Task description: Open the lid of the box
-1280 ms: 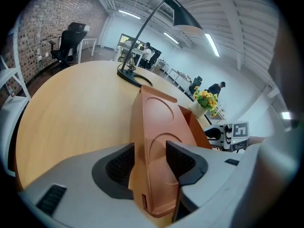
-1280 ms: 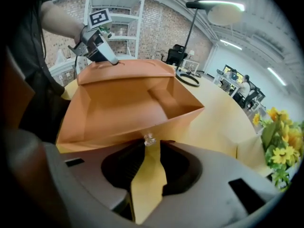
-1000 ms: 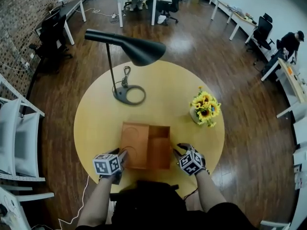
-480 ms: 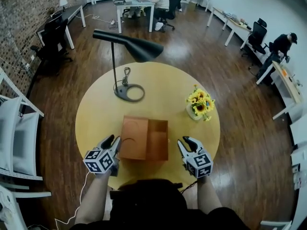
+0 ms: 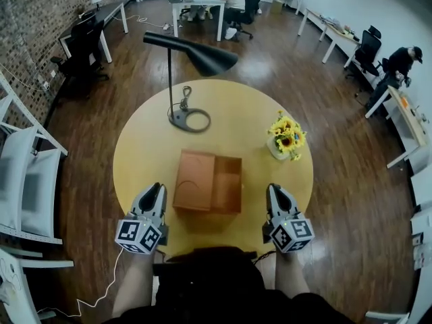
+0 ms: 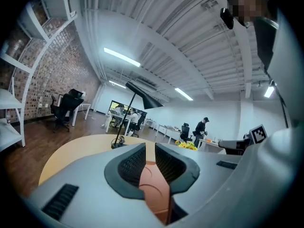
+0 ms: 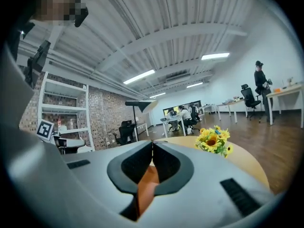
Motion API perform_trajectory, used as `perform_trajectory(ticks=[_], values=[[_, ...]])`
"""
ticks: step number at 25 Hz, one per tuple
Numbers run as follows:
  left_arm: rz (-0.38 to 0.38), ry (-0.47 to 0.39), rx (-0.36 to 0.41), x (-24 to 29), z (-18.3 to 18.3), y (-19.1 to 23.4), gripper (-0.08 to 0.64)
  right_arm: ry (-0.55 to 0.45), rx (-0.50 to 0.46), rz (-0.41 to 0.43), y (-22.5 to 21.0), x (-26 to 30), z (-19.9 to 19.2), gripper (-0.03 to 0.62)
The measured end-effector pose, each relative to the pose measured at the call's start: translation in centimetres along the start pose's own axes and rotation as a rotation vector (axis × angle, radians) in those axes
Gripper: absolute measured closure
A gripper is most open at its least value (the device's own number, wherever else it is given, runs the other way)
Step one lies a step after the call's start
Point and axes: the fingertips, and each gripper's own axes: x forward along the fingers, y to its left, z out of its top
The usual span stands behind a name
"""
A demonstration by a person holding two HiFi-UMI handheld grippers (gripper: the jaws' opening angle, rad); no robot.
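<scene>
The brown wooden box (image 5: 226, 184) sits in the middle of the round yellow table (image 5: 138, 154), its lid (image 5: 192, 179) folded out flat to the left. My left gripper (image 5: 156, 189) rests left of the lid, apart from it, shut and empty. On the other side, my right gripper (image 5: 273, 189) is clear of the box body; its jaws are closing with nothing between them and their tips meet. In the left gripper view, the left gripper (image 6: 146, 145) shows the box (image 6: 154, 184) beyond its jaws. The right gripper (image 7: 152, 144) likewise shows the box (image 7: 145, 186) in its view.
A black desk lamp (image 5: 192, 52) stands on its ring base (image 5: 189, 120) at the table's far side. A pot of sunflowers (image 5: 287, 137) stands at the right. White chairs (image 5: 27, 181) stand left of the table; desks and seated people are far behind.
Both grippers have drawn back from the box's sides toward the person and their jaws have closed. The box lies open throughout.
</scene>
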Motion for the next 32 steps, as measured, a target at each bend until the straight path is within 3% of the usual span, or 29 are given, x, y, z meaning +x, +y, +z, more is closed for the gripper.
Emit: perform_trajectory(ticks=[9, 32], values=[[-0.014, -0.103, -0.056, -2.5, 2.6, 0.2, 0.505, -0.051, -0.005, -0.033, 1.6, -1.3, 0.5, 0.591], [-0.044, -0.065, -0.041, -1.7, 1.4, -0.2, 0.506, -0.049, -0.054, 0.019, 2.3, 0.5, 1.3, 0.591]])
